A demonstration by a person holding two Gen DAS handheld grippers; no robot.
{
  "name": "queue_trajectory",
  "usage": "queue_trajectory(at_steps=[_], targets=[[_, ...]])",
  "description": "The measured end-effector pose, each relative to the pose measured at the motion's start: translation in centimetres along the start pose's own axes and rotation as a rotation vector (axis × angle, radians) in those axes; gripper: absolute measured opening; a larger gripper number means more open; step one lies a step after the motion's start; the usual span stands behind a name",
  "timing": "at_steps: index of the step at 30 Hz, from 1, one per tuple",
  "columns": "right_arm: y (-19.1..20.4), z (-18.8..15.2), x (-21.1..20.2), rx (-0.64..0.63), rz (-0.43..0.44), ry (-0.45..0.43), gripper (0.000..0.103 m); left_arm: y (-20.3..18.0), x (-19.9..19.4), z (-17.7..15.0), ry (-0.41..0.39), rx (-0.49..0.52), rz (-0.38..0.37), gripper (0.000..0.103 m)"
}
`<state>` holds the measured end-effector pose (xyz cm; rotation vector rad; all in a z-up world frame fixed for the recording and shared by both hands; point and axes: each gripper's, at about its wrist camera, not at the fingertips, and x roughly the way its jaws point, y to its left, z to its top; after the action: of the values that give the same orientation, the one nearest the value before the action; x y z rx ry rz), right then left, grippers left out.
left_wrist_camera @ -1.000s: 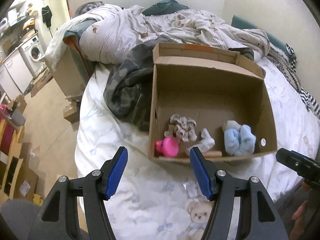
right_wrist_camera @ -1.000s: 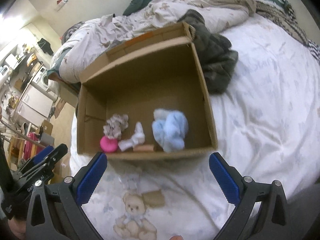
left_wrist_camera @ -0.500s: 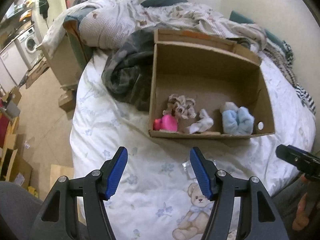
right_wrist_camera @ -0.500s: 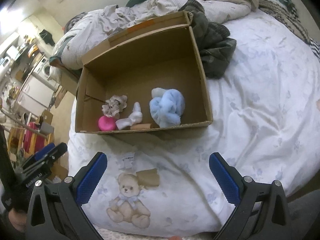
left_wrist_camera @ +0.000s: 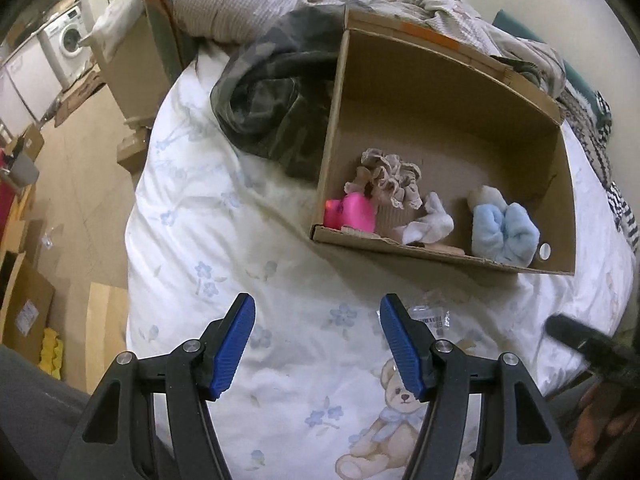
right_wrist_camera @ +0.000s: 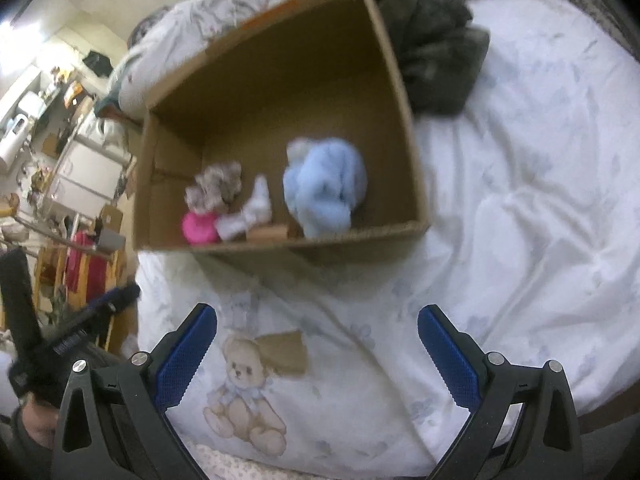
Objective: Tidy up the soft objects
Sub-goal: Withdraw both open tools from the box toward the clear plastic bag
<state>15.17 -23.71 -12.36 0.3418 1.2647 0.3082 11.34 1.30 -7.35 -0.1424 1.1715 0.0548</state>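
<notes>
- Hovering over the bed, left gripper (left_wrist_camera: 316,340) sits low centre in the left wrist frame, blue fingers (left_wrist_camera: 234,346) spread wide, nothing between them.
- Right gripper (right_wrist_camera: 318,354) low centre in the right wrist frame, blue fingers (right_wrist_camera: 450,362) spread even wider, holding nothing.
- Cardboard box (left_wrist_camera: 420,92) open-topped, centre-right of the left frame, resting on the white bedspread (left_wrist_camera: 224,240); in the right wrist view it fills upper centre, blurry.
- All soft items lie along the box's near wall.
- Pink toy (left_wrist_camera: 352,214) in the near-left corner of the box, touching the beige frilly cloth (left_wrist_camera: 392,178) just behind it.
- White sock (left_wrist_camera: 430,226) just right of the pink toy, middle of the near wall.
- Light blue fluffy bundle (left_wrist_camera: 502,232) right of the sock, a little apart from it, near the box's right wall; in the right view (right_wrist_camera: 324,186) it is the largest item.
- Small tan piece (right_wrist_camera: 268,233) against the near wall between sock and blue bundle; cannot tell what it is.
- Dark grey-green blanket (left_wrist_camera: 276,104) heaped against the box's left wall, upper centre of the left frame.
- Teddy bear print (right_wrist_camera: 242,396) on the bedspread, lower left-centre of the right frame, between the right fingers and box.
- Clear plastic wrapper (left_wrist_camera: 430,318) on the bedspread just right of the left gripper's right finger.
- Washing machine (left_wrist_camera: 68,42) upper left of the left frame.
</notes>
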Motion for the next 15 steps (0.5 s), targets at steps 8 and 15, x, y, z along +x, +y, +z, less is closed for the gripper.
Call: queue_trajectory(at_steps=[8,15], targets=[[3.5,-1.2,4.9,-0.132,-0.06,0.134,0.09,-0.3,-0.3,-0.7,-0.003,-0.006,-0.018,0.062],[7.3,-2.3,8.2,-0.317,-0.165,0.175,0.09,-0.2,-0.8,-1.2,-0.008,0.002,-0.016,0.062]])
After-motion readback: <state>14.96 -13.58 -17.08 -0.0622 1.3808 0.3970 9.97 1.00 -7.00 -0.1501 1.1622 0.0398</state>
